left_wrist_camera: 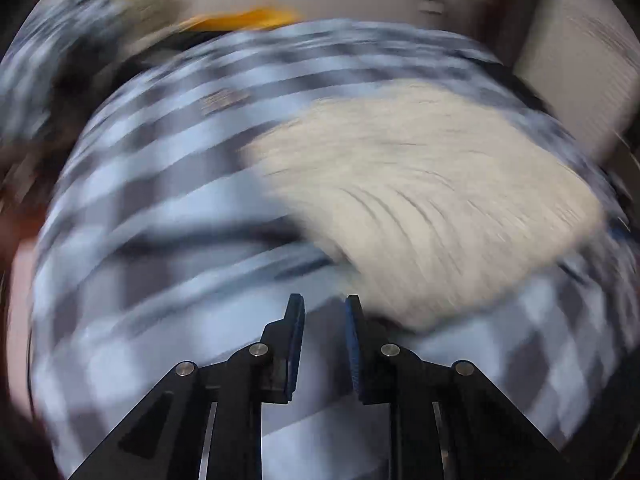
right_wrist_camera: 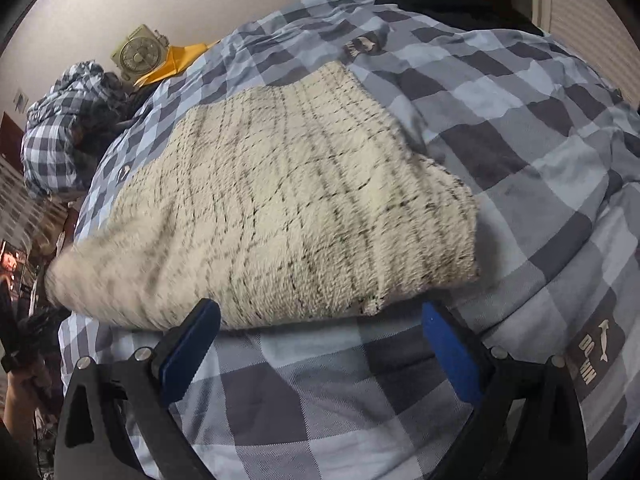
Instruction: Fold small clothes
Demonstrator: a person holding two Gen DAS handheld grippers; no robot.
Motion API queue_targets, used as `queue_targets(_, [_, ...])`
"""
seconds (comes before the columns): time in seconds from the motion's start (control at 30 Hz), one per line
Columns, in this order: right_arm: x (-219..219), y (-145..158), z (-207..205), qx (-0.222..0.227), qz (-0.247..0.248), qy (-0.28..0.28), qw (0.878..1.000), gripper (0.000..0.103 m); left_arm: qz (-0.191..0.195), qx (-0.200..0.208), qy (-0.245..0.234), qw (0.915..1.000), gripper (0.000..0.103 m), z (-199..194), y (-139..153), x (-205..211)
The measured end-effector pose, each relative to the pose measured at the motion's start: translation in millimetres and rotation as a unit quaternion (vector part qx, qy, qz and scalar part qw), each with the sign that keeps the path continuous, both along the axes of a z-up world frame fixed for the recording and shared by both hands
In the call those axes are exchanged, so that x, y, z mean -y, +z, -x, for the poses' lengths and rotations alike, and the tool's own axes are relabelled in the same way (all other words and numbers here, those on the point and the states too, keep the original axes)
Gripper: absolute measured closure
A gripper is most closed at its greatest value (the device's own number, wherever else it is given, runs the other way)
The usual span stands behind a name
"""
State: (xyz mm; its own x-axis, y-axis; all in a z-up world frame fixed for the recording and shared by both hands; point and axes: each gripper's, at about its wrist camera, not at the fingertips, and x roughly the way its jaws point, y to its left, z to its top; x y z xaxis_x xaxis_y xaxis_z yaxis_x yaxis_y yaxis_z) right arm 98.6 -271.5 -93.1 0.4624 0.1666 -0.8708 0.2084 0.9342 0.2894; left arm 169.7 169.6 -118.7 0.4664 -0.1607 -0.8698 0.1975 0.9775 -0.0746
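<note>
- I am seeing the cream knitted garment (right_wrist_camera: 280,200) lying folded flat on the checked blue-grey bedcover (right_wrist_camera: 540,168), which is covering the bed.
- My right gripper (right_wrist_camera: 320,320) is hovering at the garment's near edge with its blue-padded fingers (right_wrist_camera: 192,344) spread wide; the edge is lying just beyond the fingertips and nothing is sitting between them.
- My left gripper (left_wrist_camera: 324,304) is showing its fingers (left_wrist_camera: 296,340) drawn close together, a narrow gap still parting them, pinching nothing that I can make out (this view is heavily blurred).
- In the left wrist view the garment (left_wrist_camera: 432,200) is lying ahead and to the right of the fingertips, its near corner just beside the right one; whether they are touching I cannot tell.
- A dark square on the bedcover (right_wrist_camera: 596,348) is carrying a fish figure and pale letters; I am reading "BO" and "HM", and the rest is too unclear.
- A yellow sheet (right_wrist_camera: 180,62) is lying near the far edge of the bed.
</note>
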Motion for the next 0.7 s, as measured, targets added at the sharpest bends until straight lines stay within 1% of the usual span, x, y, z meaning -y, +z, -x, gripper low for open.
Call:
queue_targets(0.03, [3, 0, 0, -0.001, 0.0, -0.004, 1.0, 0.004, 0.002, -0.01, 0.048, 0.9988, 0.083, 4, 0, -19])
queue_targets(0.07, [6, -1, 0, -0.005, -0.002, -0.01, 1.0, 0.004, 0.011, -0.016, 0.074, 0.9971, 0.082, 9, 4, -31])
queue_targets(0.13, [13, -3, 0, -0.007, -0.019, -0.022, 1.0, 0.004, 0.029, -0.013, 0.089, 0.9955, 0.08, 17, 16, -38])
queue_targets(0.17, [17, -4, 0, -0.007, -0.032, -0.03, 0.999, 0.004, 0.029, -0.015, 0.09, 0.9954, 0.078, 21, 20, -34])
queue_targets(0.2, [21, -5, 0, -0.008, -0.041, -0.038, 0.998, 0.004, 0.027, -0.021, 0.092, 0.9952, 0.06, 23, 25, -24])
queue_targets(0.23, [24, -6, -1, -0.008, -0.046, -0.046, 0.998, 0.004, 0.036, -0.026, 0.088, 0.9951, 0.009, 24, 31, -11])
queue_targets(0.27, [26, -7, -1, -0.01, -0.046, -0.051, 0.998, 0.004, 0.053, -0.021, 0.081, 0.9951, 0.0, 24, 36, 4])
queue_targets(0.37, [31, -12, 0, -0.021, -0.046, -0.065, 0.997, 0.004, 0.113, -0.032, 0.034, 0.9926, 0.0, 11, 41, 52])
queue_targets(0.4, [31, -13, 0, -0.025, -0.048, -0.067, 0.996, 0.004, 0.121, -0.036, 0.027, 0.9916, 0.0, 8, 40, 65])
queue_targets(0.43, [32, -15, 1, -0.028, -0.049, -0.069, 0.996, 0.004, 0.12, -0.041, 0.023, 0.9917, 0.0, 4, 37, 85])
queue_targets(0.53, [33, -17, 2, -0.033, -0.058, -0.069, 0.995, 0.004, 0.086, -0.046, 0.044, 0.9942, 0.0, -3, 20, 115])
queue_targets(0.57, [33, -18, 2, -0.034, -0.06, -0.068, 0.995, 0.004, 0.089, -0.055, 0.059, 0.9928, 0.0, -4, 9, 119])
queue_targets(0.6, [33, -18, 2, -0.035, -0.062, -0.067, 0.995, 0.004, 0.1, -0.07, 0.072, 0.99, 0.0, -3, 0, 117])
queue_targets(0.67, [35, -22, 1, -0.043, -0.073, -0.067, 0.994, 0.004, 0.126, -0.116, 0.103, 0.9797, 0.0, 0, -27, 109])
queue_targets(0.7, [37, -24, 2, -0.049, -0.083, -0.068, 0.993, 0.004, 0.127, -0.132, 0.118, 0.9759, 0.0, 4, -36, 104])
